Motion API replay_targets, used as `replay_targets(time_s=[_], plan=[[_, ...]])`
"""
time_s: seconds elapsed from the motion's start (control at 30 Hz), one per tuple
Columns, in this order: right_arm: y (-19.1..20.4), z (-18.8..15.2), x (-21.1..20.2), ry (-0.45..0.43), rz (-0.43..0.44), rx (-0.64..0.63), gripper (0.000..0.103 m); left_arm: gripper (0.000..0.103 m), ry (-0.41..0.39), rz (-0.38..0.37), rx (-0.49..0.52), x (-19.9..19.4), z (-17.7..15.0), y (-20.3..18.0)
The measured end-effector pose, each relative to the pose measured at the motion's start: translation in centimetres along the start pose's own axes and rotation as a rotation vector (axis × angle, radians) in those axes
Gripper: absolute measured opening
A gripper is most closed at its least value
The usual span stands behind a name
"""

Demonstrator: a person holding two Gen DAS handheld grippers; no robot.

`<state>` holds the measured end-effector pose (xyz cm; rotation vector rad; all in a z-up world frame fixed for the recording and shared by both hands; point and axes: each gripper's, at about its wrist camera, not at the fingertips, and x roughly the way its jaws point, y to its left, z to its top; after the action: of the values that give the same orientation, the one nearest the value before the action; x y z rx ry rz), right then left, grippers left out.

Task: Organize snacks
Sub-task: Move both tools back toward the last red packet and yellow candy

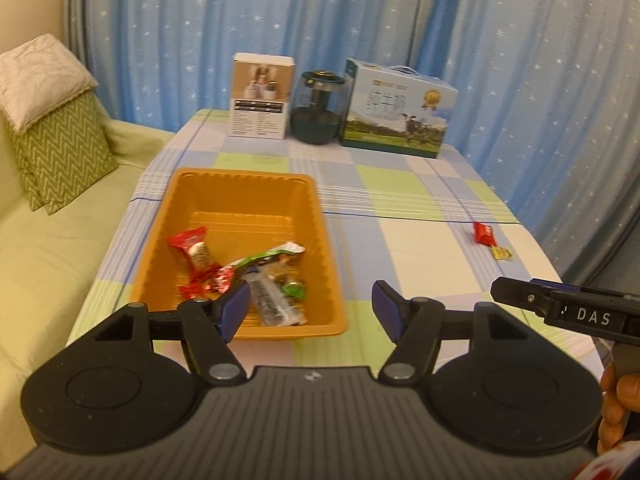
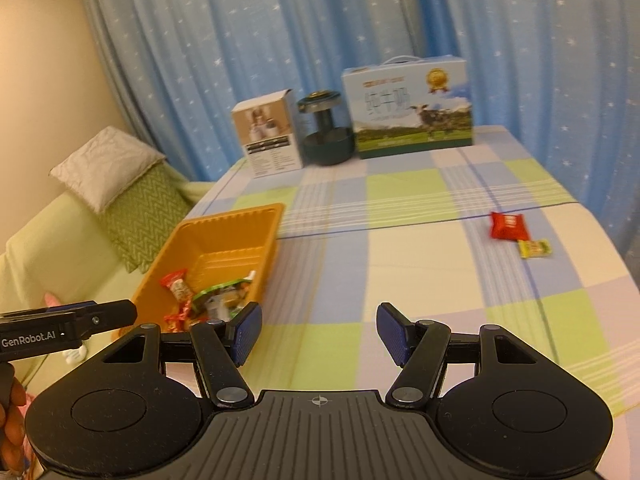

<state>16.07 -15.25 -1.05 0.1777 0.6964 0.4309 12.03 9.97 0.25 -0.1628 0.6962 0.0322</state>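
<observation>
A table [image 2: 400, 264] covered in a checked cloth of pale blue, green, lilac and cream squares fills both views. Behind it hangs a blue curtain [image 1: 360, 20] dotted with small white stars. At the far edge, around twelve o'clock in the left wrist view, three things stand in a row: a white product box [image 1: 261, 96], a dark green glass jar [image 1: 318, 108] just beside it, and a blue-and-green milk carton [image 1: 400, 110] with a cow printed on it. At nine o'clock sits a light green sofa [image 1: 48, 260] with a green zigzag cushion [image 1: 60, 148] and a cream pillow [image 1: 40, 76] on top.

An orange plastic tray [image 1: 224, 196] rests on the left half of the table. Inside it, heaped toward its near end, lie several wrapped snacks [image 1: 244, 276] in red, green and clear wrappers. Well apart from the tray, at about two o'clock, a red snack packet [image 1: 484, 233] lies on the cloth with a small yellow-green sweet [image 1: 502, 253] just beside it.

The left gripper [image 1: 310, 308] hovers over the tray's near right corner, its blue-padded fingers [image 1: 236, 308] spread wide, holding nothing. The right gripper [image 2: 319, 332] is likewise spread wide and empty above bare cloth, right of the tray. Neither touches a snack.
</observation>
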Motion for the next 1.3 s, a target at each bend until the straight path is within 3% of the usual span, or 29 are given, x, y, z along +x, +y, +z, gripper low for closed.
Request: replay_targets(time_s=[0.7, 1.03, 1.3], plan=[[-6.9, -0.2, -3.8, -0.049, -0.117, 0.085, 0.064, 0.068, 0.013, -0.110, 0.072, 2.1, 0.1, -7.3], [-12.2, 0.7, -4.5, -0.084, -0.233, 0.123, 0.064, 0.069, 0.022, -0.181, 0.128, 5.3, 1.1, -12.0], [-15.9, 2.1, -1.9, -0.105, -0.299, 0.103, 0.064, 0.069, 0.030, -0.200, 0.157, 9.7, 2.3, -14.6]])
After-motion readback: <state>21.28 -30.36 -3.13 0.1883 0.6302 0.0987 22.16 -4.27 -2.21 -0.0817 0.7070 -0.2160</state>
